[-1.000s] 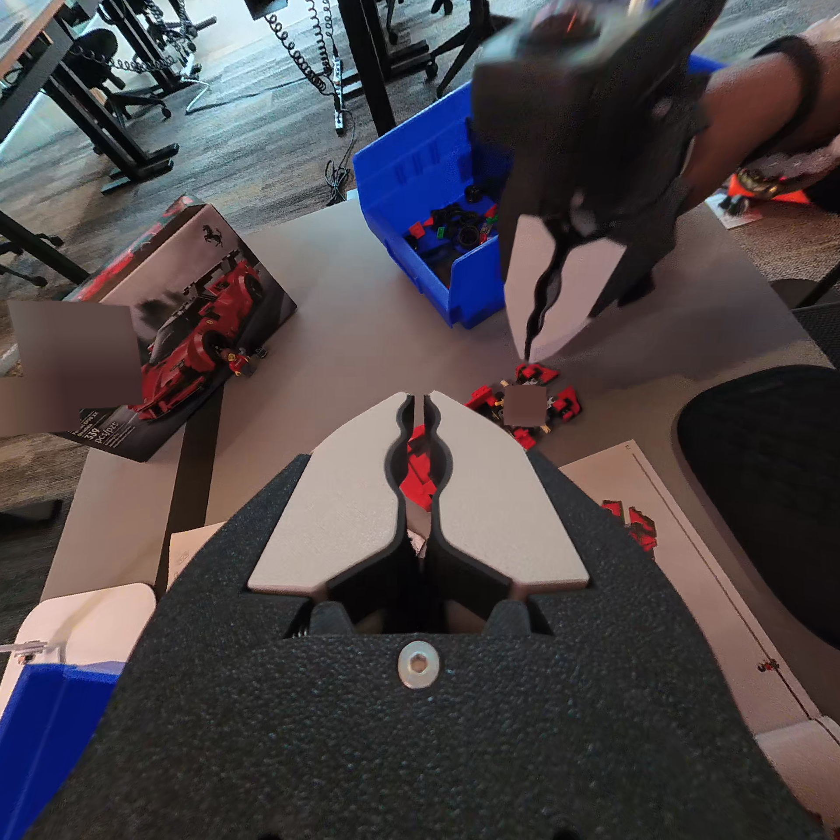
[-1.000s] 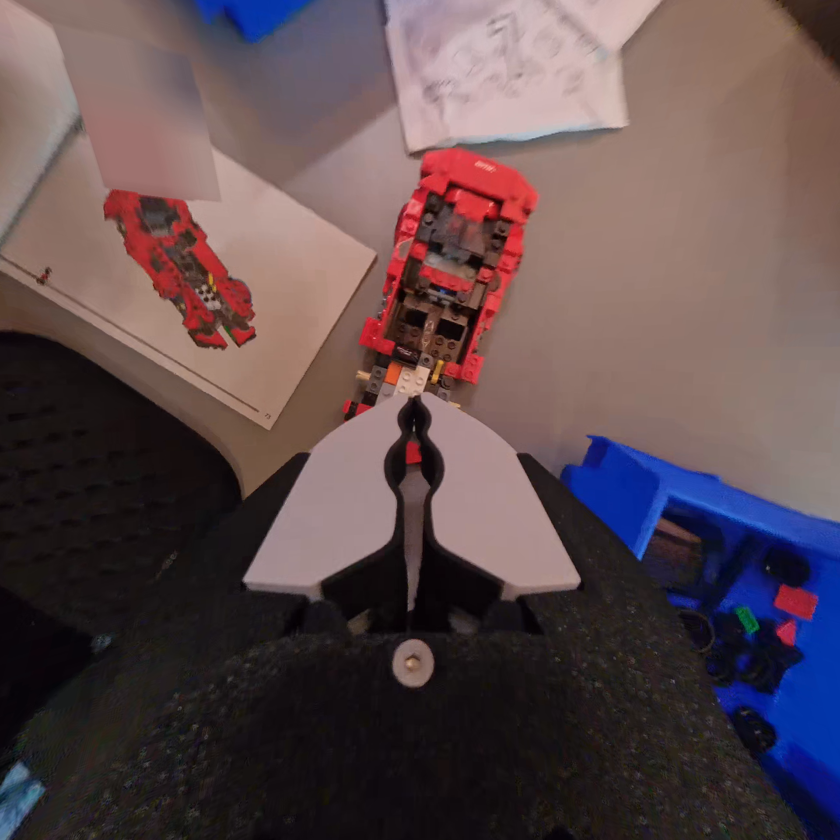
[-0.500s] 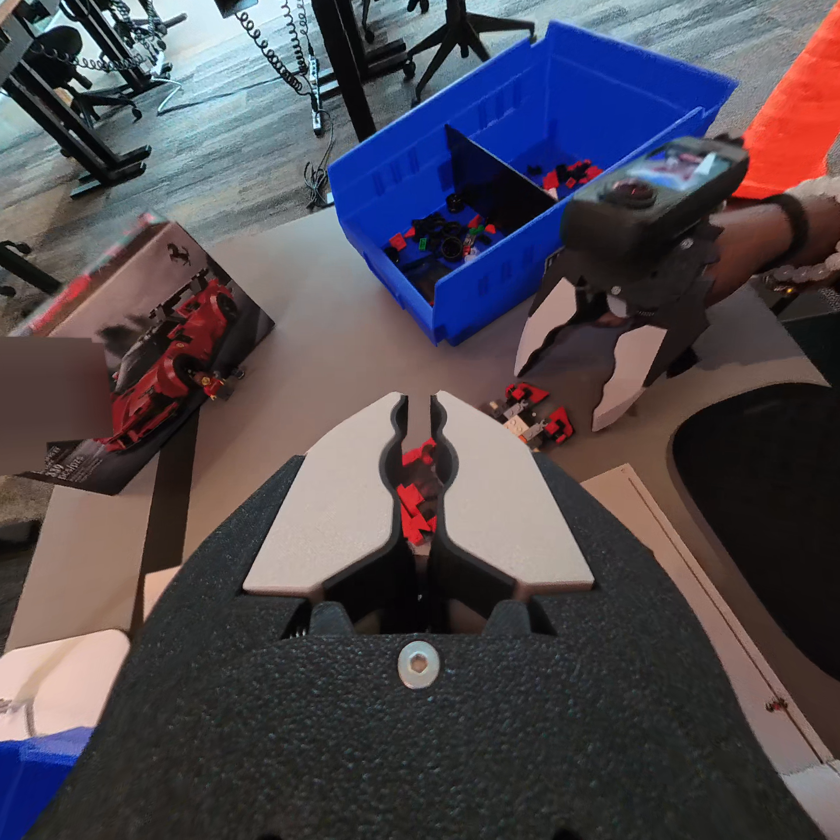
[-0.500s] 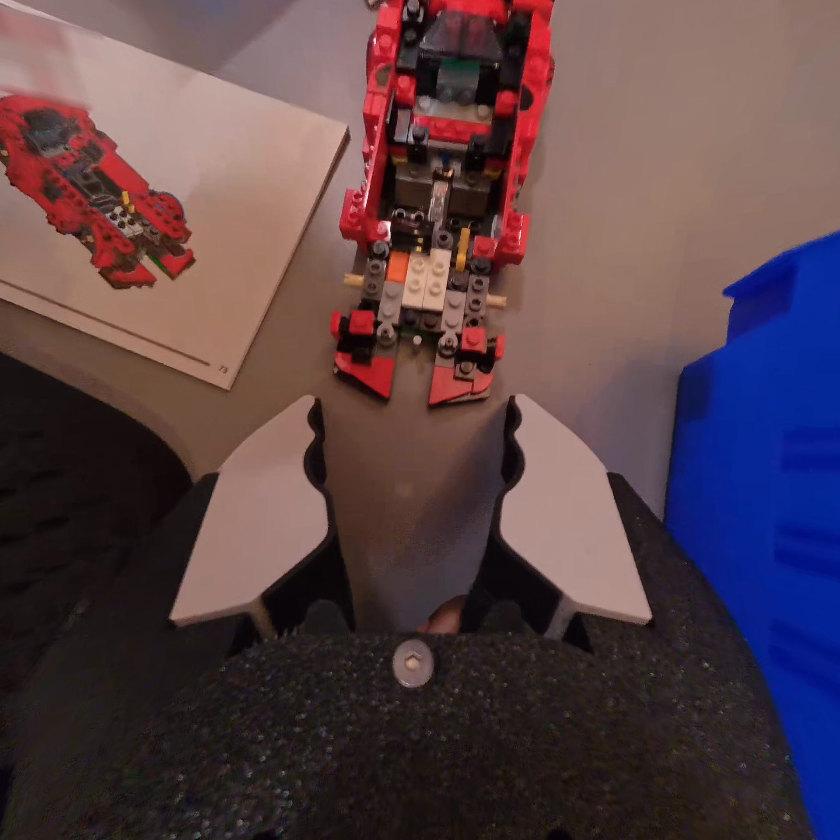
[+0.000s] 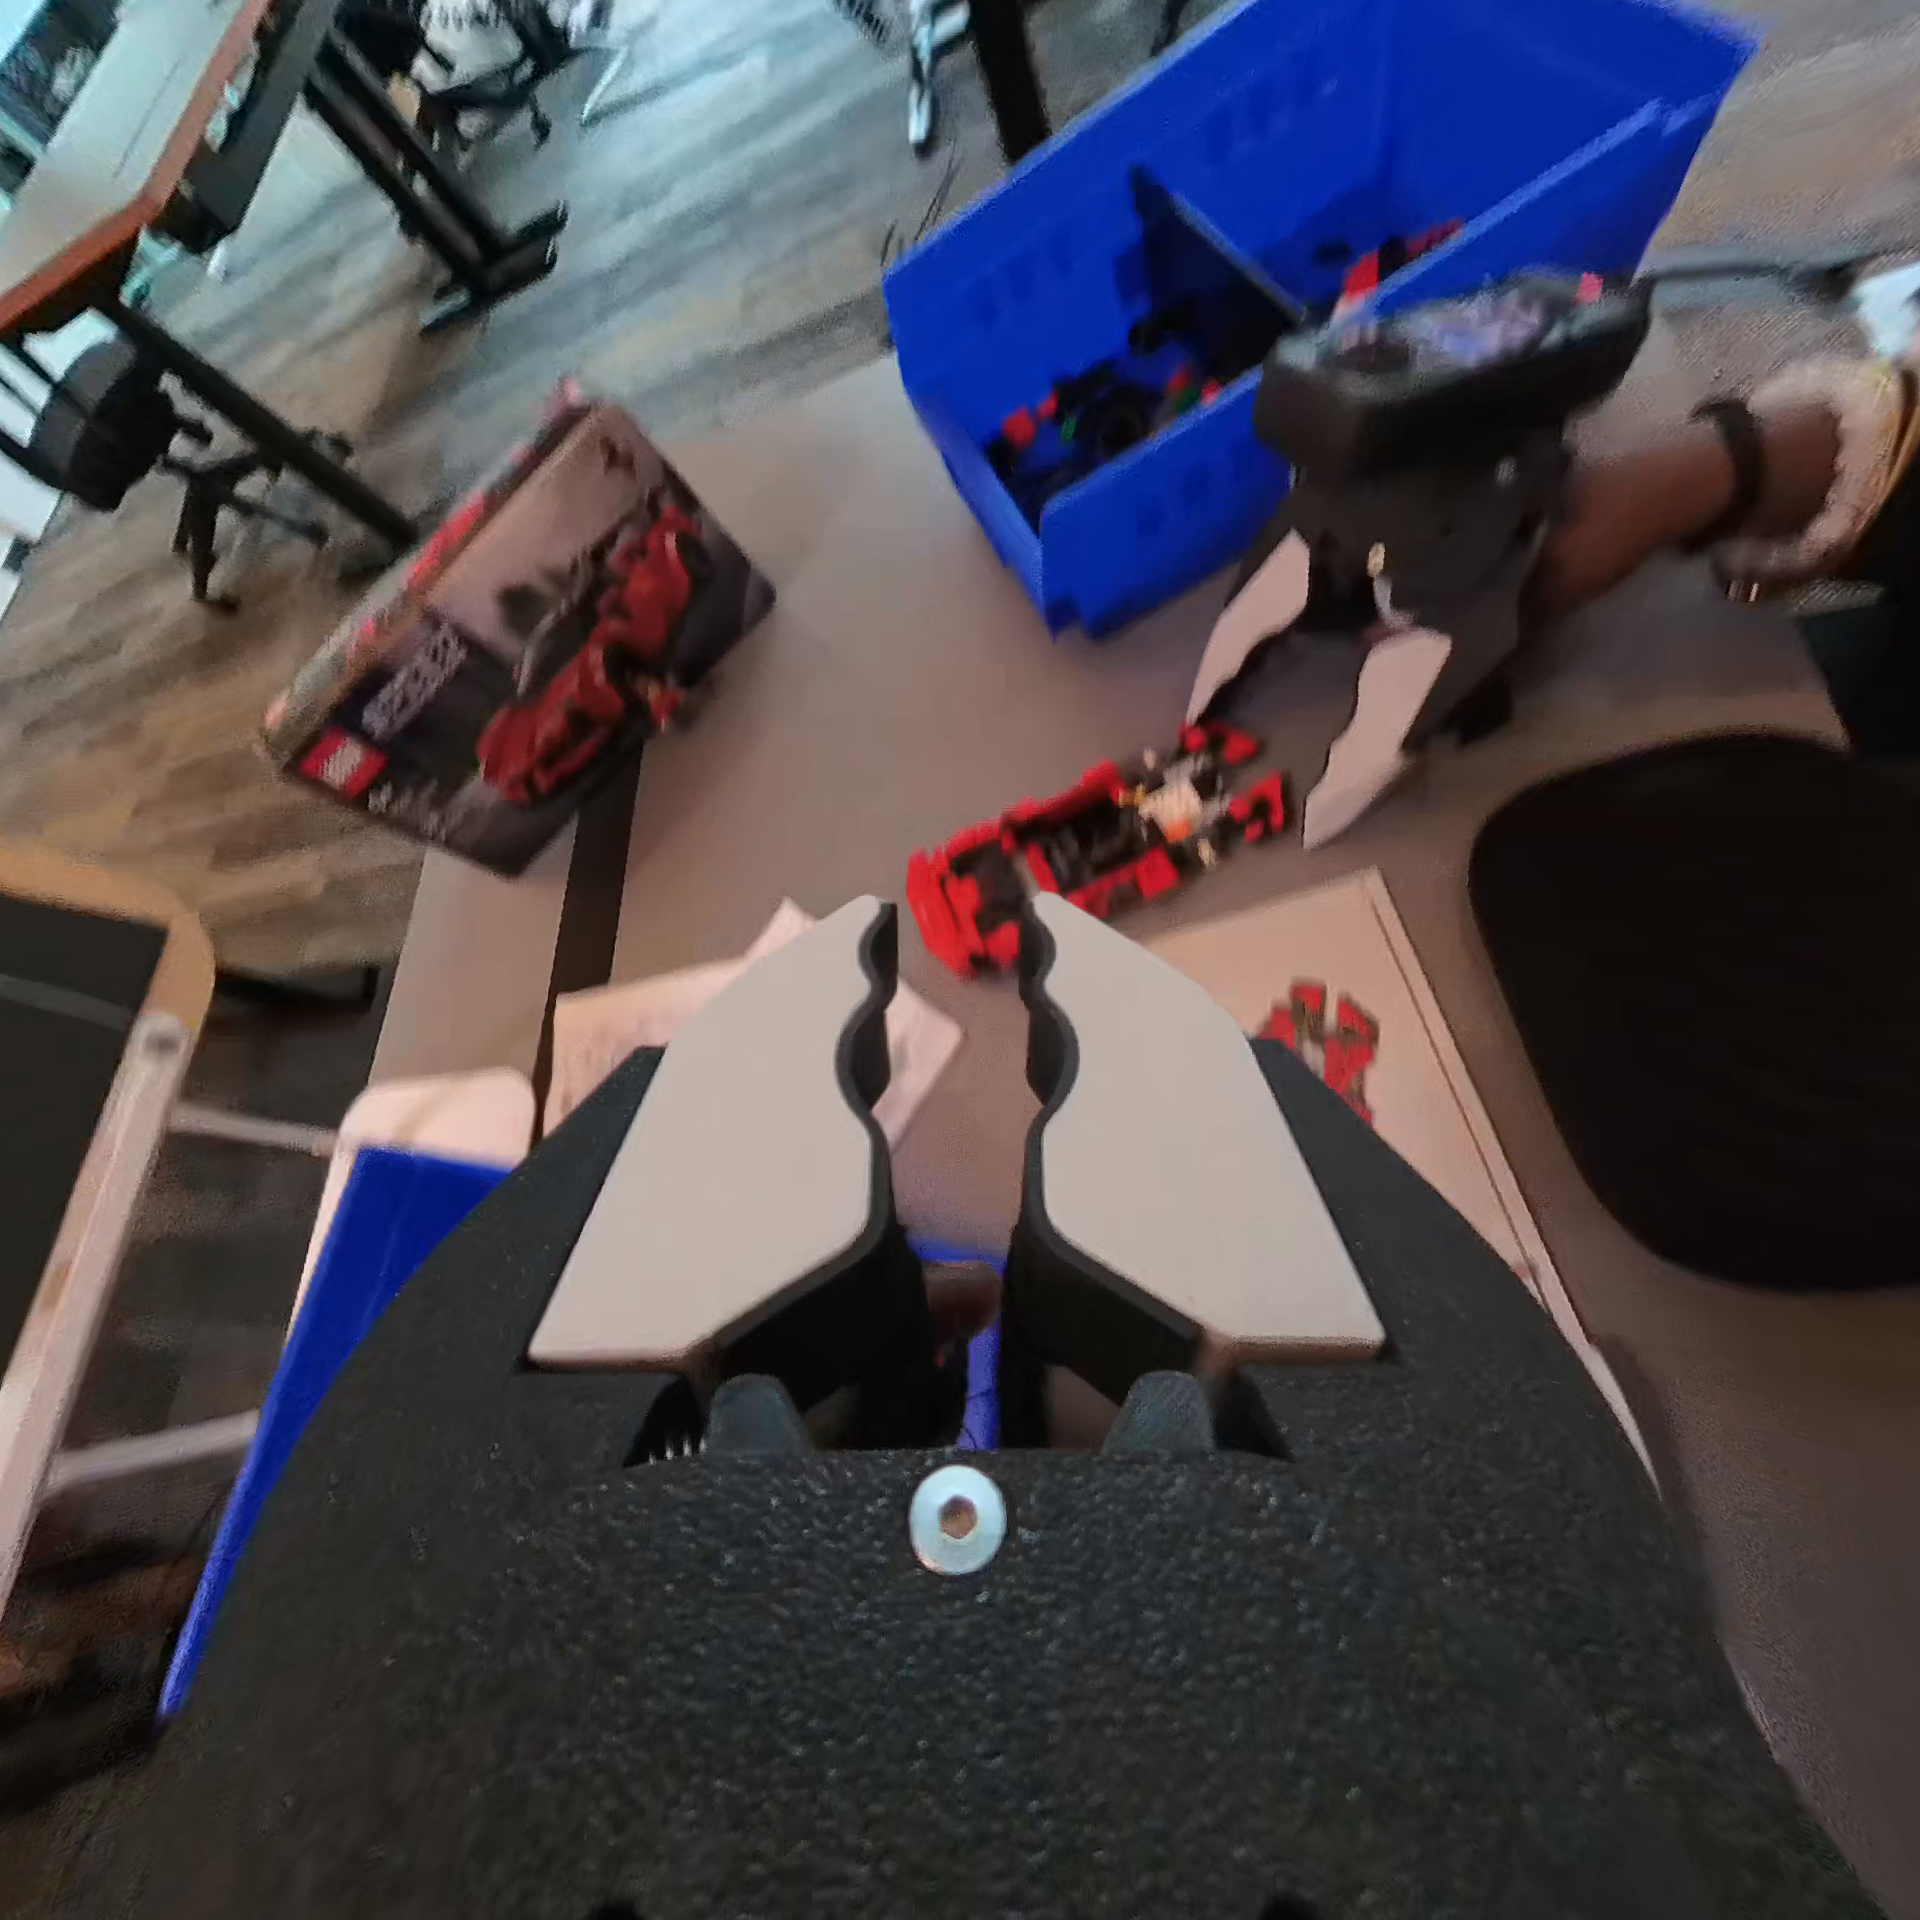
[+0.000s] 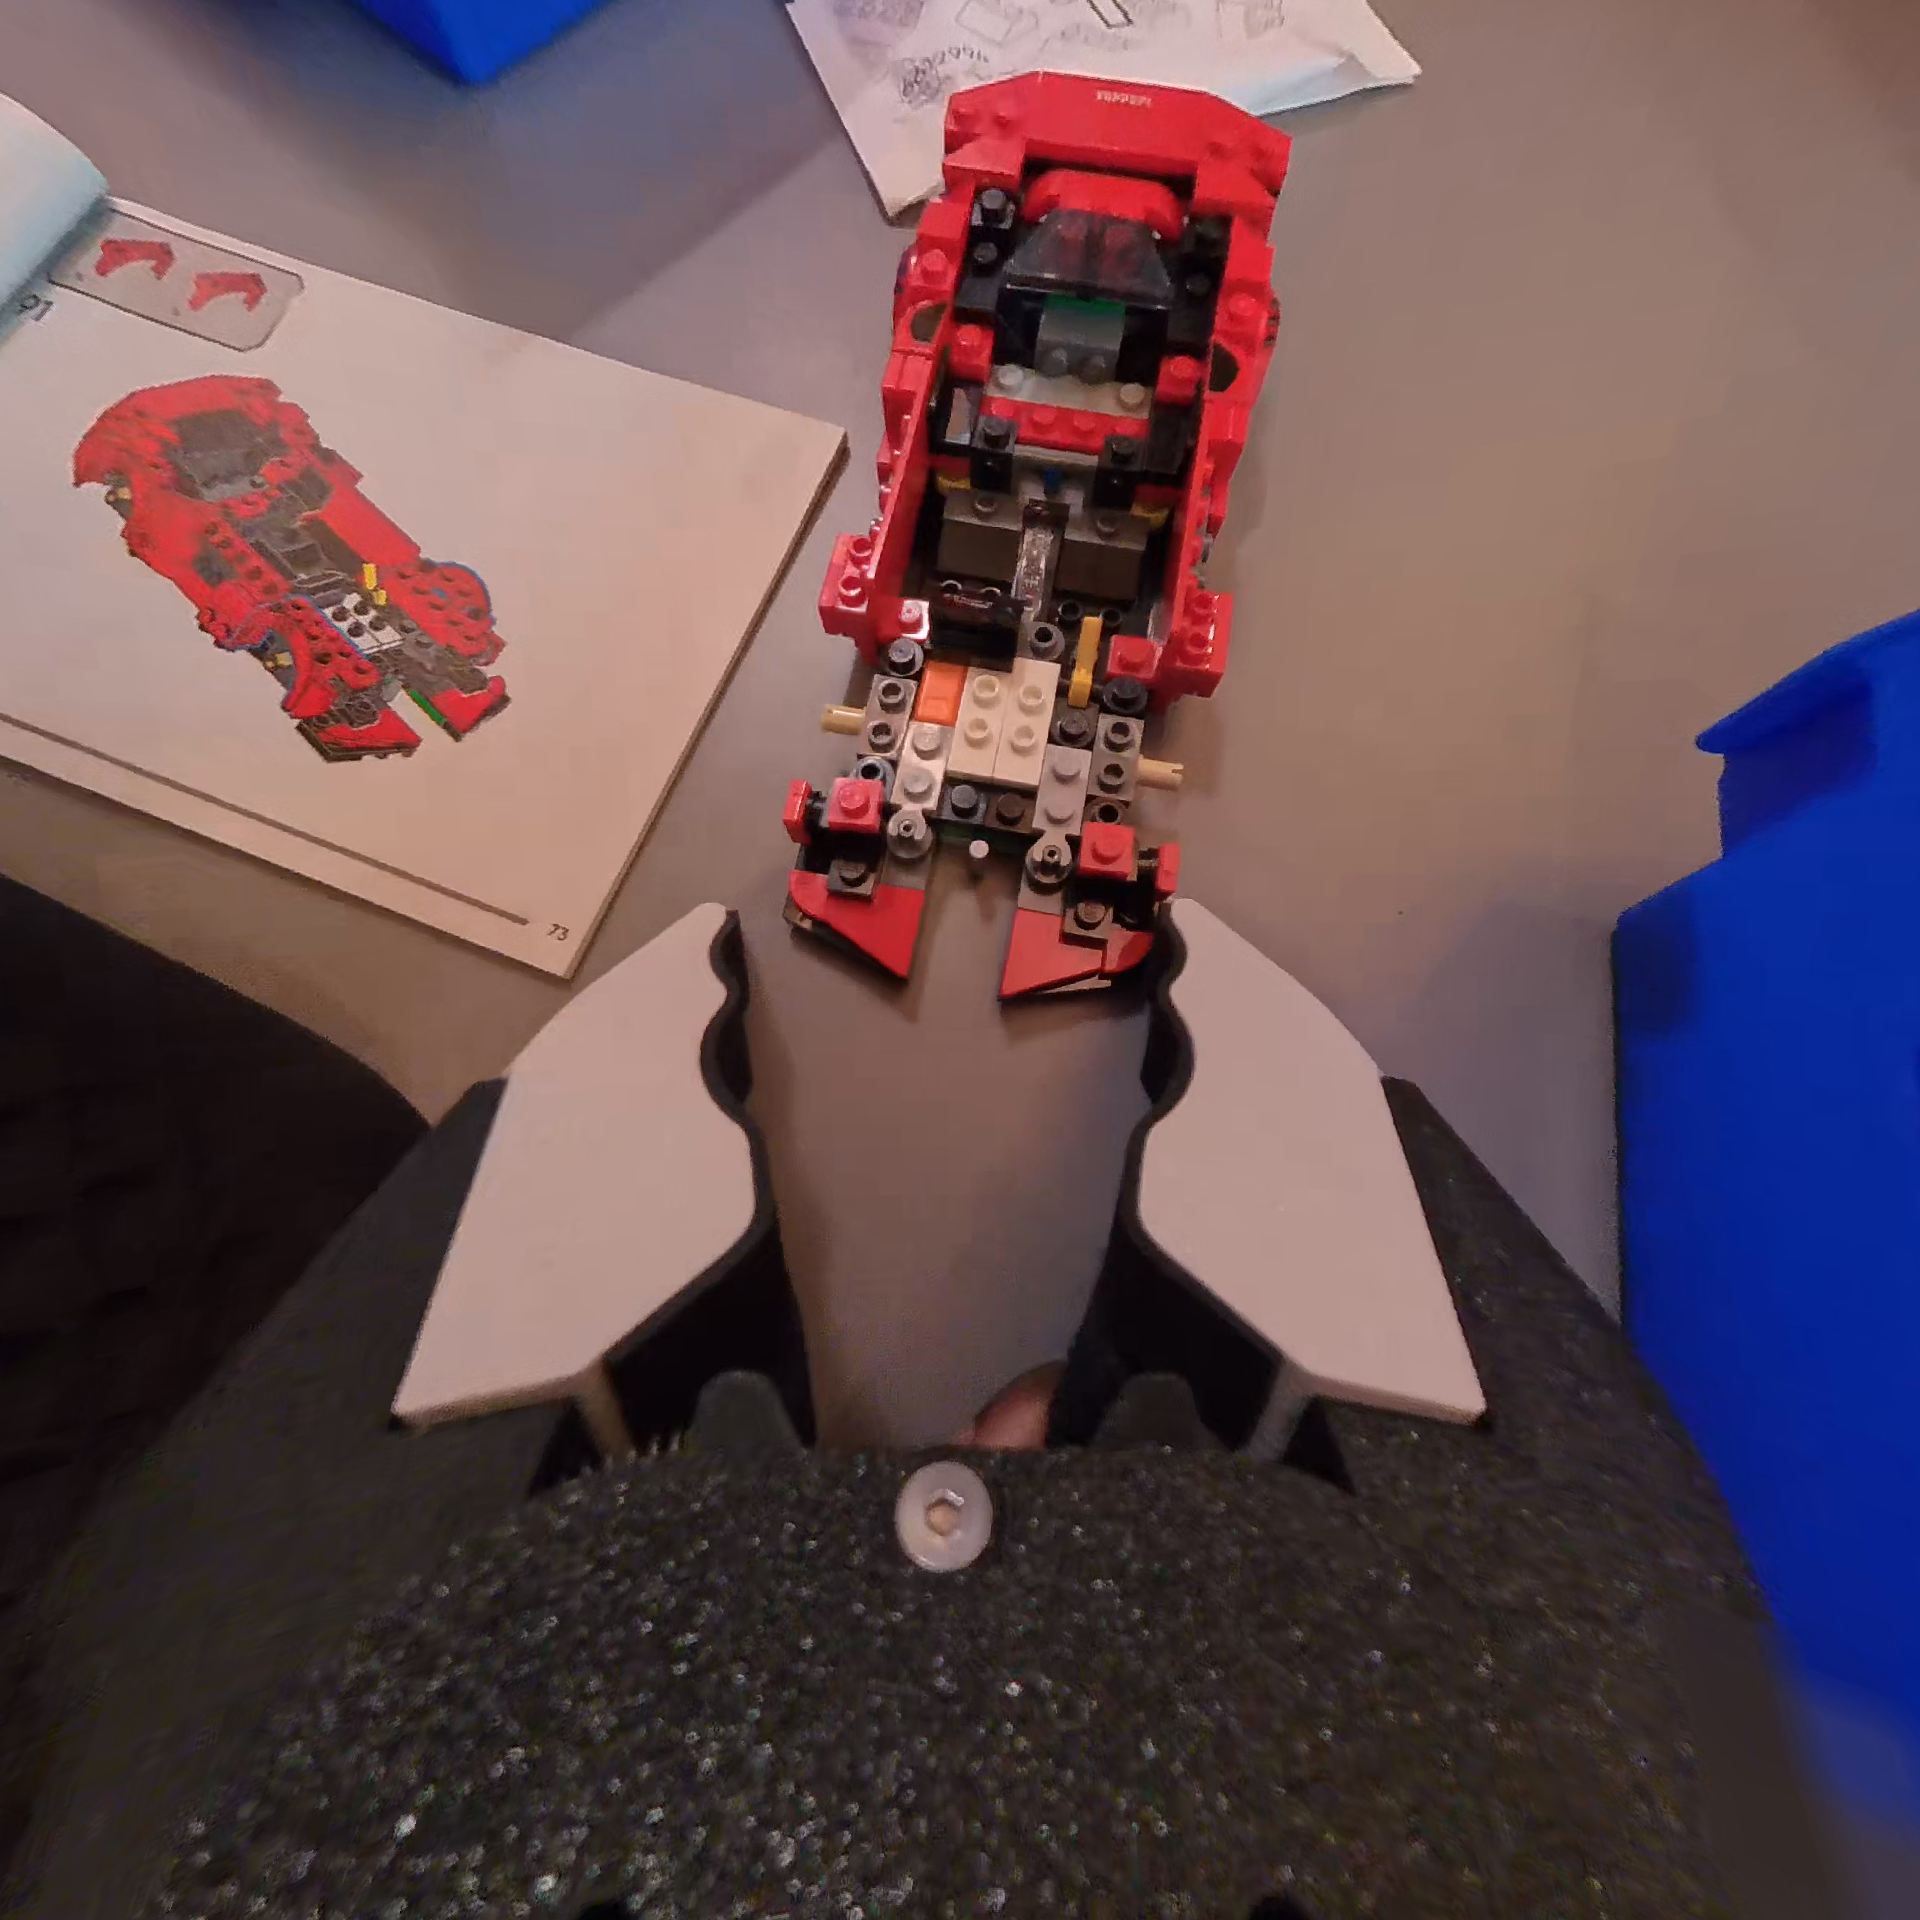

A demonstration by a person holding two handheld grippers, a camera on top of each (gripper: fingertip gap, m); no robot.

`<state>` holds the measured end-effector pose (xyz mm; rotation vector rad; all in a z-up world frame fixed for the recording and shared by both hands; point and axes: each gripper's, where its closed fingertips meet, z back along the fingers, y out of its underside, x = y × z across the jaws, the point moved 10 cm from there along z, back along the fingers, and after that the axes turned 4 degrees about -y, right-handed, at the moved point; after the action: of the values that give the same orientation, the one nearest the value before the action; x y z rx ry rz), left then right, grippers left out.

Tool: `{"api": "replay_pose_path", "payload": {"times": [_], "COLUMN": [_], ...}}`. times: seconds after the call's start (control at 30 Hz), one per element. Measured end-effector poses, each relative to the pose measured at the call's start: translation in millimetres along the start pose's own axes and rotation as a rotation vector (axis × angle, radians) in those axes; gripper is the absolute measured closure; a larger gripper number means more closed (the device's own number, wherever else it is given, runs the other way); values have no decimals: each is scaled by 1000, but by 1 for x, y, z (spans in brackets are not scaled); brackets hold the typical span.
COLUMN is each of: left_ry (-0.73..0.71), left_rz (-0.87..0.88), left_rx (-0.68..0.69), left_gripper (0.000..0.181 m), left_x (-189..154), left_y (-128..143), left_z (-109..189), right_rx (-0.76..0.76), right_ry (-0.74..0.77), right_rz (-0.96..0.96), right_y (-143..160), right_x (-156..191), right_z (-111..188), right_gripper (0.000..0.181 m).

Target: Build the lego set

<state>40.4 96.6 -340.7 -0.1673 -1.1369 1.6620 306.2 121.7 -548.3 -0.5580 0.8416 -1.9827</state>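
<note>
The half-built red Lego car (image 6: 1039, 540) lies flat on the grey table (image 6: 1507, 520), its nose pointing toward the right gripper (image 6: 951, 935). That gripper's fingers are spread wide and empty, their tips just beside the two red nose wedges, one on each side. The open instruction booklet (image 6: 436, 582) lies to the left of the car, and the blue parts bin (image 6: 1787, 1039) stands to the right.

The left gripper (image 5: 956, 935) hangs well back from the car (image 5: 1101, 831), its fingers parted by a narrow gap with nothing between them. Far left on the table lies the set's box (image 5: 520, 665); the far bin (image 5: 1299, 312) holds loose dark and red pieces.

This looks like the pause between pieces: the studded grey, white and orange front section is bare, while the booklet's picture shows red arches there. The next move probably calls for picking a part from the bin, then steadying the chassis while the part is pressed down squarely.

Half a second ago the left fingers were nearly closed, right over the car's tail; now they have parted and pulled back, and the view has swung. The right gripper was already spread, and has edged closer to the nose.
</note>
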Motion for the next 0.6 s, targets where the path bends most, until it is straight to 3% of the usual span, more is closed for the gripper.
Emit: {"api": "replay_pose_path", "payload": {"times": [0.2,0.33,0.4,0.5,0.6], "left_ry": [-139,-170,-166,-141,-124], "left_rz": [27,121,241,377,432], "left_rx": [213,375,375,343,302], "left_gripper": [154,155,155,151,128], "left_x": [-59,-102,-116,-134,-146], "left_y": [81,140,162,184,195], "left_z": [57,74,80,84,84], "right_rx": [-47,-79,-77,-44,-59], "right_ry": [-22,-156,-254,-284,-341], "right_rz": [-18,7,18,45,71], "right_y": [-2,-7,-9,-16,-27], "right_x": [4,29,44,59,76], "right_z": [33,41,31,11,-4], "right_gripper": [113,112,112,112,115]}}
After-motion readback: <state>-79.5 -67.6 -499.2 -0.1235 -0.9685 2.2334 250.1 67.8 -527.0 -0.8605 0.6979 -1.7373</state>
